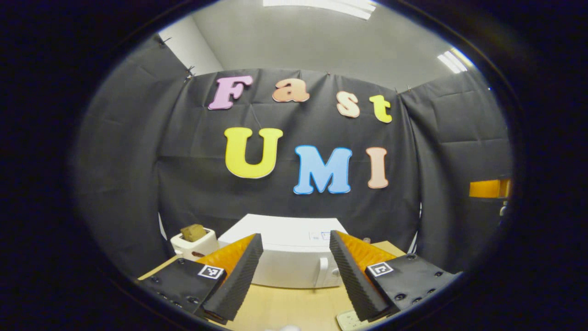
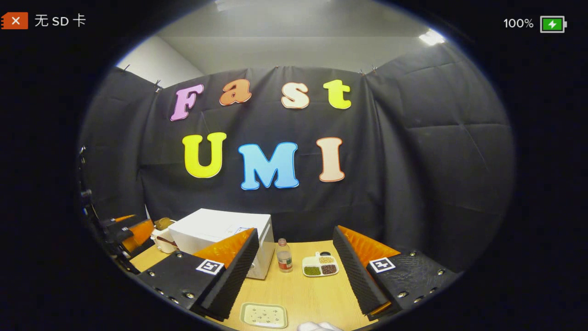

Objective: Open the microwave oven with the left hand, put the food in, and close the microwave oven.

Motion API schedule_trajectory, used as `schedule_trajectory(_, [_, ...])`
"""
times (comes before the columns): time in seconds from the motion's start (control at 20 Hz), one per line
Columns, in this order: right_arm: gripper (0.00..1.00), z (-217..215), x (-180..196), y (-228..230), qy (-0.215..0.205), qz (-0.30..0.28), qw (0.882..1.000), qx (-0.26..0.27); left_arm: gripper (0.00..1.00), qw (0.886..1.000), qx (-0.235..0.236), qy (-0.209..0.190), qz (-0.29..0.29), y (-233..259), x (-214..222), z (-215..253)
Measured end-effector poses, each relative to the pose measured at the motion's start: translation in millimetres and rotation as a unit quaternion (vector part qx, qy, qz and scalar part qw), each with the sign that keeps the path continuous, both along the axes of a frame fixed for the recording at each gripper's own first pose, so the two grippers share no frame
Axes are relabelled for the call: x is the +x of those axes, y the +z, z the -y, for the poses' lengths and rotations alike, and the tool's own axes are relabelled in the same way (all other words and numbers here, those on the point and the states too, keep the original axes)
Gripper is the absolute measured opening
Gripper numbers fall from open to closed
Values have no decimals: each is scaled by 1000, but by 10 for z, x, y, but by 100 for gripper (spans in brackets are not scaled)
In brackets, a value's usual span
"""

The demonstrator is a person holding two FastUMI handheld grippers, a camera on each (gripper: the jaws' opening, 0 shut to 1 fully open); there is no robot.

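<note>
The white microwave (image 1: 285, 264) stands on the wooden table (image 1: 294, 305) with its door closed and its vertical handle (image 1: 323, 272) on the right side of the front. My left gripper (image 1: 295, 243) is open in front of it, a short way off, with nothing between its fingers. In the right gripper view the microwave (image 2: 216, 230) is at the left. A small pale tray of food (image 2: 264, 315) lies on the table just below my right gripper (image 2: 294, 243), which is open and holds nothing. The left gripper (image 2: 131, 232) shows at the far left there.
A white toaster (image 1: 193, 244) with bread in it stands left of the microwave. To the microwave's right are a small bottle (image 2: 284, 256) and a sectioned dish of grains (image 2: 320, 265). A pale tray corner (image 1: 350, 319) lies by the table's near edge.
</note>
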State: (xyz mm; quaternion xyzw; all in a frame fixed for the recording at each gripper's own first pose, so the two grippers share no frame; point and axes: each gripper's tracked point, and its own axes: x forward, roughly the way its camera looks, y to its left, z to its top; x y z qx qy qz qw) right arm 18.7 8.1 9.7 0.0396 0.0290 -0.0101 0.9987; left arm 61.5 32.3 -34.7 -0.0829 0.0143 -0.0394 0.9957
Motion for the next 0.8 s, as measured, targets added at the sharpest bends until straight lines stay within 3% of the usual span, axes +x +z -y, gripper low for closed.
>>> schedule_trajectory(0.3, [99,-115,-52,61,-10,12,1000,0,94,1000,4,31,2,257,-274,-500])
schedule_trajectory(0.8, [99,-335,-88,77,-6,14,1000,8,94,1000,11,24,1,213,-391,-645])
